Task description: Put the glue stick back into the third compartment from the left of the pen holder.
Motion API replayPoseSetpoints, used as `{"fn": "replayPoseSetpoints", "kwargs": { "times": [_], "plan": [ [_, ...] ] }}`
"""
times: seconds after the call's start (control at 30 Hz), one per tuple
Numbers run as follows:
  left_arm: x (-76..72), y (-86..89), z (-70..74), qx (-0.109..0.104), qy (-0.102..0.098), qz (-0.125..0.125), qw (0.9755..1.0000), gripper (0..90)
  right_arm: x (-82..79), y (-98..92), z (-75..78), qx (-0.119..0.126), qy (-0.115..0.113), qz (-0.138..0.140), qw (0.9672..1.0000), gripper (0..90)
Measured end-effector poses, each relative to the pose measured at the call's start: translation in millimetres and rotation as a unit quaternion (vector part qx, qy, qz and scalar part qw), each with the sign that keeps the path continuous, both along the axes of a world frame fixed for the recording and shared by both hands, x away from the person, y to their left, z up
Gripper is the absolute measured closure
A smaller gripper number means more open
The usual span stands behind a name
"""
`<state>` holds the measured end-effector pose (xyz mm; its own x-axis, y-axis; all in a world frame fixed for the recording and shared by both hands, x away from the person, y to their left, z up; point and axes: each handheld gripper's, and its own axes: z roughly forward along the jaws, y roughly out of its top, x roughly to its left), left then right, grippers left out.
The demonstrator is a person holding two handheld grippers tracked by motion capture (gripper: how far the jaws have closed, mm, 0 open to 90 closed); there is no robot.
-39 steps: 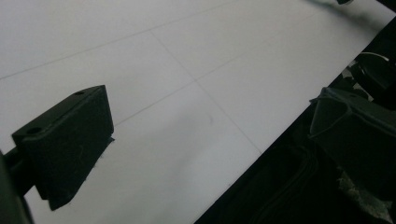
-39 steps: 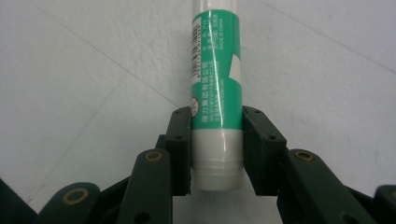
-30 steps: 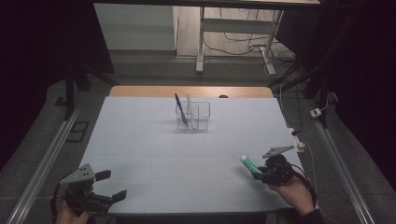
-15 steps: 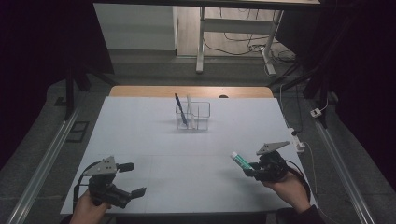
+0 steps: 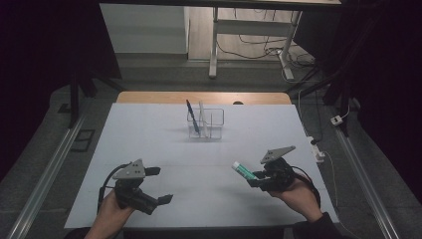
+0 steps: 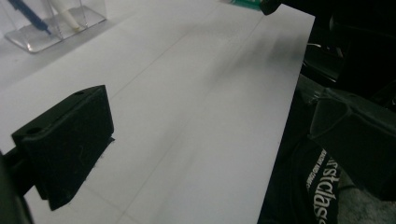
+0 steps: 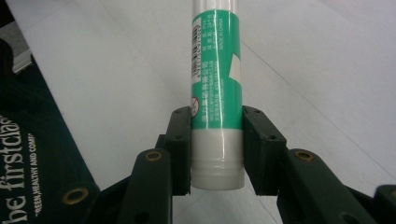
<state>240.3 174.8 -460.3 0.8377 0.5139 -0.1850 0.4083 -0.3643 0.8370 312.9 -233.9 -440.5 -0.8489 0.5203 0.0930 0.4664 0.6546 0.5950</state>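
So, starting at the right gripper: a glue stick with a green and white label is clamped between its black fingers, which are pressed against the tube on both sides near the bottom end. The rest of the tube is pointed away from the gripper, out past the fingertips. In the high view the same glue stick is seen held in the air above the white surface, near the front right part of it, sticking out to the left of the right gripper.

The left gripper is seen at the front left of the surface, and its fingers are spread wide apart with nothing between them. In the left gripper view one black finger is shown over bare white surface.

Farther out, a clear plastic organizer is parked near the far edge of the surface, around the middle. A blue pen and a white pen-like item are stood leaning in its compartments. Both grippers are kept well apart from it.
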Motion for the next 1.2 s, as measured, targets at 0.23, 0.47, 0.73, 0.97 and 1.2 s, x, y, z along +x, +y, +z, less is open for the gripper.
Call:
{"fn": "replayPoseSetpoints", "kwargs": {
  "times": [0.23, 0.47, 0.73, 0.97, 1.2],
  "plan": [
    [16.5, -17.7, 2.2, 0.000, -0.004, -0.021, 0.9998, 0.0, 0.9, 17.0, 4.5, -0.001, -0.004, 0.032, 0.9995, 65.6],
    [32.3, -35.6, 6.0, 0.003, -0.004, -0.056, 0.9984, 0.0, 1.7, 33.6, 9.0, -0.002, -0.010, 0.062, 0.9980, 65.6],
    [50.0, -48.0, 3.0, -0.014, 0.005, -0.097, 0.9952, 0.0, 0.0, 52.7, 12.6, 0.004, -0.019, 0.103, 0.9945, 65.6],
    [55.3, -60.3, 1.6, 0.000, -0.001, -0.134, 0.9910, 0.6, -3.4, 65.1, 12.8, 0.012, -0.024, 0.142, 0.9895, 65.6],
    [59.4, -65.6, 0.9, 0.003, -0.010, -0.159, 0.9873, 10.2, -8.6, 75.8, 14.1, 0.020, -0.028, 0.182, 0.9827, 65.6]
  ]
}}
